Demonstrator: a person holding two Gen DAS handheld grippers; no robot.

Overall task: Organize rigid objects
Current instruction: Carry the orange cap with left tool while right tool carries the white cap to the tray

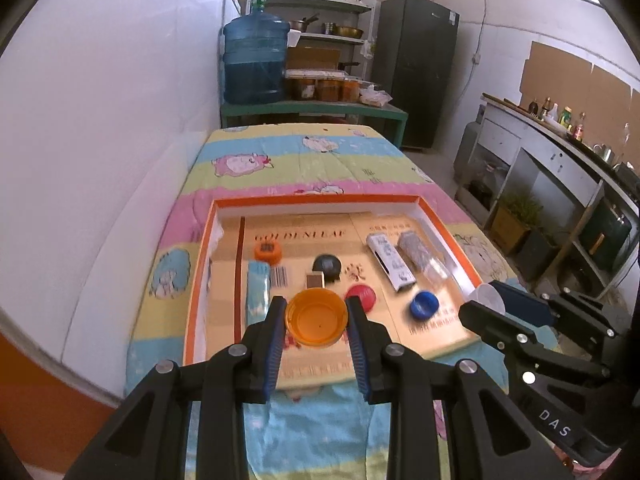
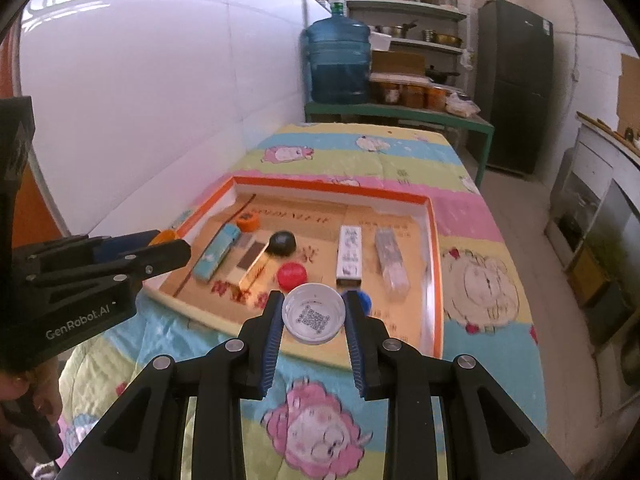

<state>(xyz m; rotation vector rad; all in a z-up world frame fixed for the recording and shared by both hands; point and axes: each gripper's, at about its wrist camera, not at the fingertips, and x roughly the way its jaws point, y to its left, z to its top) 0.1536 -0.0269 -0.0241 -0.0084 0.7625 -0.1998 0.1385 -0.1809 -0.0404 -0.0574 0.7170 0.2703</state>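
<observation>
The left gripper [image 1: 316,316] pinches an orange lid [image 1: 316,317] above the near edge of the orange-rimmed tray [image 1: 320,201], whose floor reads "GOLDENLEAF". The right gripper [image 2: 313,313], marked "DAS", pinches a white lid [image 2: 313,314] printed with a QR code, over the tray's front.

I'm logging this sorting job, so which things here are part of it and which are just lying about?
Part of it: orange cap in left gripper, white cap in right gripper, red cap, blue cap, black cap, tray.

Lying about: water jug, fridge, shelves.
</observation>
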